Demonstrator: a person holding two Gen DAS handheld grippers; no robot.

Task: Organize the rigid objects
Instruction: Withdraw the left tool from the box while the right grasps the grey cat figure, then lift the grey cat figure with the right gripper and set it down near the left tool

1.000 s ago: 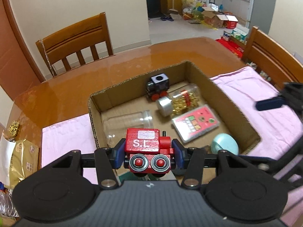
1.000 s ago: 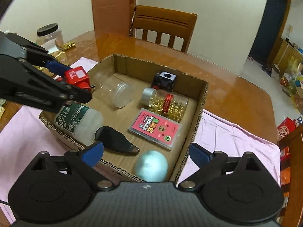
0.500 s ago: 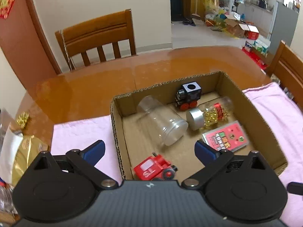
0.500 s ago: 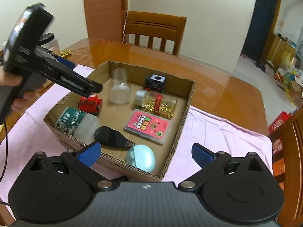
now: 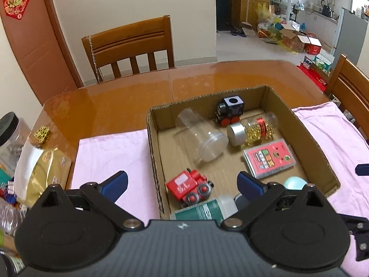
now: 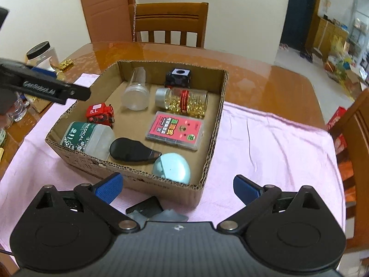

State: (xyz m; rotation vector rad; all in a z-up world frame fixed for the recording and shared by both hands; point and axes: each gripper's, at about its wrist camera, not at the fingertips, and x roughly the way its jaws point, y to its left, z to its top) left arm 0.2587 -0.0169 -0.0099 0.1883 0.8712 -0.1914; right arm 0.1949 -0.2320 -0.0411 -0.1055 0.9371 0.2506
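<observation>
Cardboard box [image 6: 143, 180] sits on the pink cloth [image 6: 265, 143], just ahead of both grippers, and holds all the rigid objects. The left gripper [image 5: 182, 183] and right gripper [image 6: 176, 185] both stand wide open with nothing between the jaws.

Nearest in the box lie the pale blue egg-shaped case [image 6: 171, 167], smooth and probably slippery, and the black oval case [image 6: 130, 150], best pinched across its narrow width. The medical bottle [image 6: 88, 136] lies on its side and would likely roll. Beside it the red toy train [image 6: 100, 113] looks light and stiff; its flat sides suit the pads. Farther in, the pink card box [image 6: 176, 130] lies flat, so take its edges. The capsule bottle [image 6: 184, 99] and clear jar [image 6: 136, 92] look hard and slick. The black toy train [image 6: 178, 77] stands by the far wall.
</observation>
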